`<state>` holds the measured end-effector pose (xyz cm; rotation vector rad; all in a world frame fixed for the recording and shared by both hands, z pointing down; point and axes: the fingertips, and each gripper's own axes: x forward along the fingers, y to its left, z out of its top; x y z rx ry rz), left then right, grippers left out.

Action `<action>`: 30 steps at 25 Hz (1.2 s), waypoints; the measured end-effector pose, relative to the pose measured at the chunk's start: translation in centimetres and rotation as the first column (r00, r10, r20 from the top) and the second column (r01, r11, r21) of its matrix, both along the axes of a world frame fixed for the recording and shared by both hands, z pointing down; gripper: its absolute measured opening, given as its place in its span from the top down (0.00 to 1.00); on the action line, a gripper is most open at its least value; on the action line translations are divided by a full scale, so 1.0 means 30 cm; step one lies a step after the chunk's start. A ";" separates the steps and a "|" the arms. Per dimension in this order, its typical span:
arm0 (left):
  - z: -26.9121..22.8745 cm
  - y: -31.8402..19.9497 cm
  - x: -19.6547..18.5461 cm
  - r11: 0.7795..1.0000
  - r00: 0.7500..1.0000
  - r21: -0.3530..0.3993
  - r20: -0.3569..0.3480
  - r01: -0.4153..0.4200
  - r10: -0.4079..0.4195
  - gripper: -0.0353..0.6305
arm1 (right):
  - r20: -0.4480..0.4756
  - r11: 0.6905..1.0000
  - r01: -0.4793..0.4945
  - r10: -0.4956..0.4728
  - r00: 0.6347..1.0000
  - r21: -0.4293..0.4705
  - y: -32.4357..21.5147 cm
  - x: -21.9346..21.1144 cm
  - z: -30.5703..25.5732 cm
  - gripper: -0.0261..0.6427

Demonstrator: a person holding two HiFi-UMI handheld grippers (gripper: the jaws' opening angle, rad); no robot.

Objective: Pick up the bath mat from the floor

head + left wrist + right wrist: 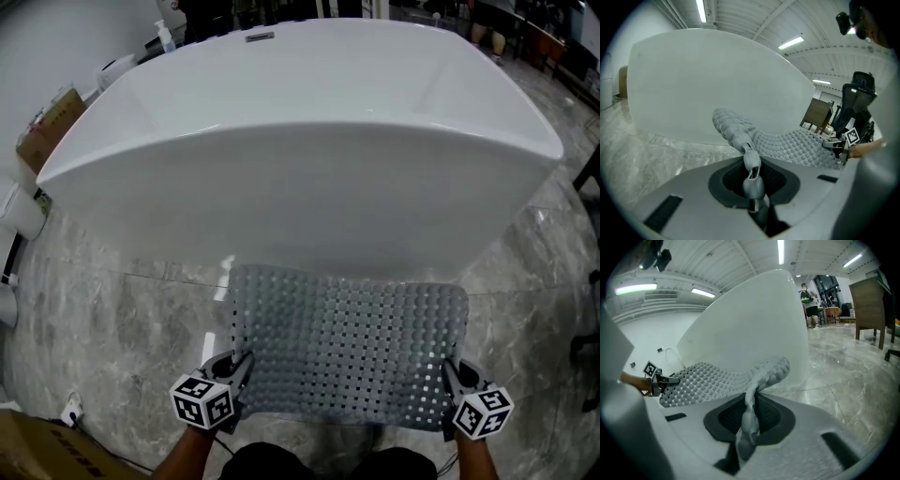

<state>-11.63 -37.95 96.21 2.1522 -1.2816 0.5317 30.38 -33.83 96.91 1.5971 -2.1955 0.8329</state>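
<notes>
Clamped tight on the bath mat [347, 347] at both short ends: left gripper [242, 367] lower left, right gripper [448, 375] lower right. Stretched sideways between them at lower centre, in front of the tub [309, 141], apparently clear of the floor [94, 356].

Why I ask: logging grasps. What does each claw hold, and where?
Both hold the bath mat: the left claw pinches its left edge, the right claw its right edge, near the person's end.

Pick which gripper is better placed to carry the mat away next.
Neither stands out: left gripper and right gripper are each shut on a near corner of the bath mat, roughly level with each other. Right, marginally, I'd guess: a cardboard box crowds the left side.
</notes>
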 end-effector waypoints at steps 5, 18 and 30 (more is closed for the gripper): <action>-0.194 0.025 -0.010 1.000 1.000 0.029 0.001 0.008 -0.008 0.88 | -0.003 1.000 0.000 0.000 1.000 0.025 0.006 -0.007 -0.198 0.89; -0.751 0.106 -0.061 0.998 0.999 0.051 0.013 0.041 -0.042 0.88 | 0.000 0.999 0.010 -0.010 1.000 0.047 0.048 -0.075 -0.770 0.89; -1.343 0.197 -0.088 0.993 0.997 0.084 -0.001 0.077 -0.077 0.88 | 0.016 0.996 -0.001 -0.001 1.000 0.086 0.109 -0.089 -1.349 0.89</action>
